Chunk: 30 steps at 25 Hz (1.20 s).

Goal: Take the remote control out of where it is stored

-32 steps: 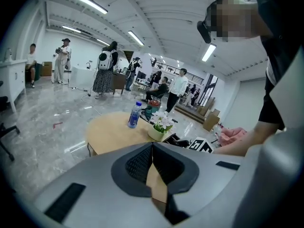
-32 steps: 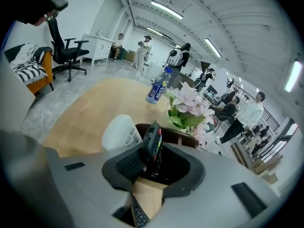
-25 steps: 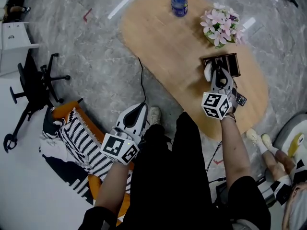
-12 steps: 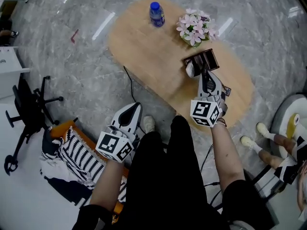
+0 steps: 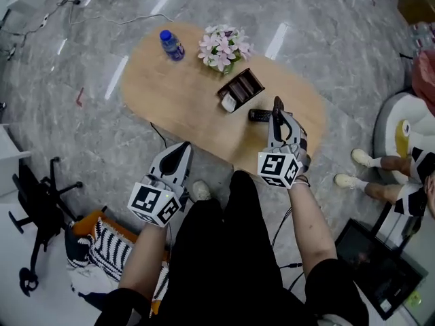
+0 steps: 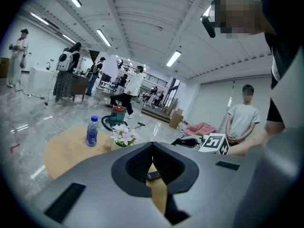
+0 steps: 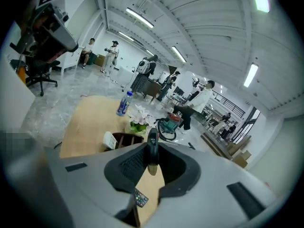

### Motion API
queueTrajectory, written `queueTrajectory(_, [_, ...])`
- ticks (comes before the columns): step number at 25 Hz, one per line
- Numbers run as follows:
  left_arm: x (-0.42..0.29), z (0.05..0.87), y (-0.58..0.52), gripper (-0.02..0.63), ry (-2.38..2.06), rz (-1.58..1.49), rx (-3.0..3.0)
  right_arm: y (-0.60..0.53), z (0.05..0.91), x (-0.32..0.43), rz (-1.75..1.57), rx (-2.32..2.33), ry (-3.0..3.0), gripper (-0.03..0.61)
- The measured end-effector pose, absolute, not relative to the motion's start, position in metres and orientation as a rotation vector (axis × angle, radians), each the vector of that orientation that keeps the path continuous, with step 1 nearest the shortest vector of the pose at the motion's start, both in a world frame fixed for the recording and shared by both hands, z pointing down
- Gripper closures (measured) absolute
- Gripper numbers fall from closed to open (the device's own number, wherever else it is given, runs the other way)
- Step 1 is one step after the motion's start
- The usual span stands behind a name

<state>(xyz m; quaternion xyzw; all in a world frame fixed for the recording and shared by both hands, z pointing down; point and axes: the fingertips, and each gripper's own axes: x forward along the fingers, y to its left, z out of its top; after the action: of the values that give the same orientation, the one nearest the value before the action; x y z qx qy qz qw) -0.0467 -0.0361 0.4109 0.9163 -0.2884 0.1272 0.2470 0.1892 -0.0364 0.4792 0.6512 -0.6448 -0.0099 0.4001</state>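
Above the oval table [image 5: 170,94], the right gripper [image 7: 153,152] clamps a dark remote control [image 7: 152,140] upright, clear of the brown holder [image 5: 245,83]. Of the left gripper [image 6: 152,145], only its own view shows the jaws pressed together, empty.

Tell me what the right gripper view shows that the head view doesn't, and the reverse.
Right gripper view only: the right claw seen shut on the black remote, plus people across the room. Head view only: the left claw, the office chair and the striped cloth. Both: the table, bottle, flowers, holder and a loose remote lying on the table.
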Motion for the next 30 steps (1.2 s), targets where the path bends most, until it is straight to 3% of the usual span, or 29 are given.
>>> queueTrajectory(10, [0.0, 0.445, -0.019, 0.607, -0.591, 0.486, 2.519, 0.054, 0.548, 0.257, 0.175, 1.63, -1.436, 0.511])
queueTrajectory(19, [0.031, 0.485, -0.011, 0.607, -0.517, 0.578, 2.481, 0.091, 0.638, 0.264, 0.192, 1.312, -1.409, 0.51])
queueTrajectory(30, [0.013, 0.511, -0.015, 0.607, -0.616, 0.603, 2.395, 0.076, 0.689, 0.245, 0.07, 0.939, -1.47, 0.509])
